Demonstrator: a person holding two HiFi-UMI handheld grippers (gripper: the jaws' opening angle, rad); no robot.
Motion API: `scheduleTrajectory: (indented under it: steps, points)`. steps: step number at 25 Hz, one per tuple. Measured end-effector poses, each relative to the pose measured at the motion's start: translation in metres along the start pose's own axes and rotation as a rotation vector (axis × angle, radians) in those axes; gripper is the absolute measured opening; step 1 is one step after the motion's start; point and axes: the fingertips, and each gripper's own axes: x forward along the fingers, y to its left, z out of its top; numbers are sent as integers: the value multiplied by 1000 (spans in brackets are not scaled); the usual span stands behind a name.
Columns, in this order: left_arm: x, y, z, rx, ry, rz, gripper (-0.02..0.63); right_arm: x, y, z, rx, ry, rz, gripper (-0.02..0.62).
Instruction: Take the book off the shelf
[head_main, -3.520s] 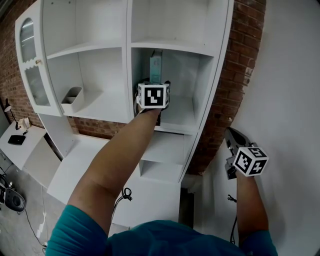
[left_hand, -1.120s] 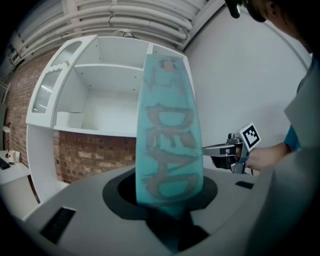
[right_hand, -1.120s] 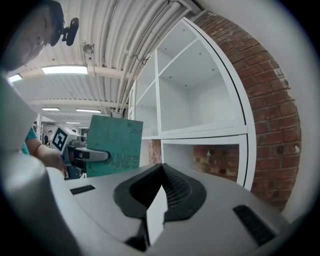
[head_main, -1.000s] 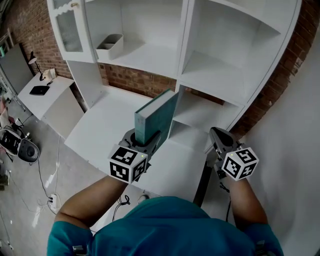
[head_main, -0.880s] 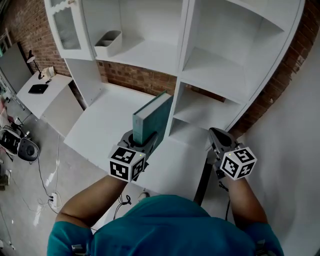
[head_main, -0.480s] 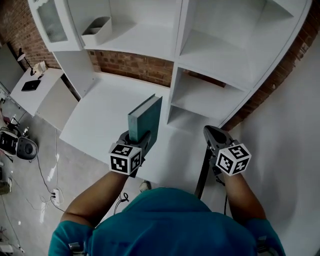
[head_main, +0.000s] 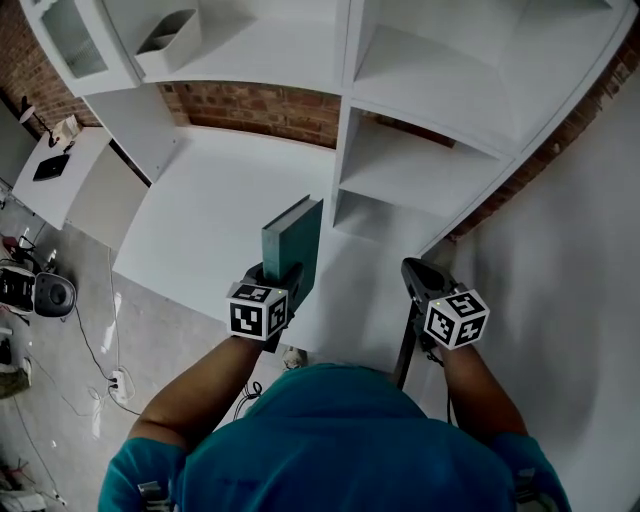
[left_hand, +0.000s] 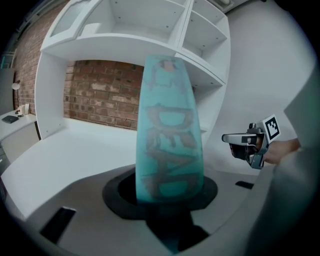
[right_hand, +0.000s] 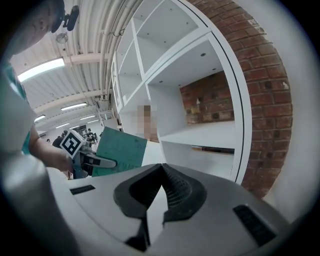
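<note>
At six o'clock, with the left gripper (head_main: 277, 277) clenched on the bottom end of the teal book (head_main: 296, 235), holds it upright, likely for balance while carrying. Hangs clear of the shelf (head_main: 345, 100) at twelve o'clock, above the white desktop (head_main: 215, 215). Parks the right gripper (head_main: 417, 277) at four o'clock, jaws pressed together on nothing, seemingly unneeded.

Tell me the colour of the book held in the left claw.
The book is teal; the head view shows it best.
</note>
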Motion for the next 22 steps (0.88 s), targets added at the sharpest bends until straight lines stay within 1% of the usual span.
scheduleTrajectory:
  steps: [7, 11, 17, 22]
  points:
    - [15, -4, -24, -42, 70, -19, 156, 7, -10, -47, 46, 78, -17, 21]
    - [20, -8, -37, -57, 108, -31, 156, 9, -13, -67, 61, 115, -21, 21]
    - [24, -14, -50, -70, 149, -44, 156, 11, -13, -90, 81, 158, -12, 21]
    - [24, -20, -53, -80, 166, -58, 156, 11, -13, -94, 97, 165, -5, 21]
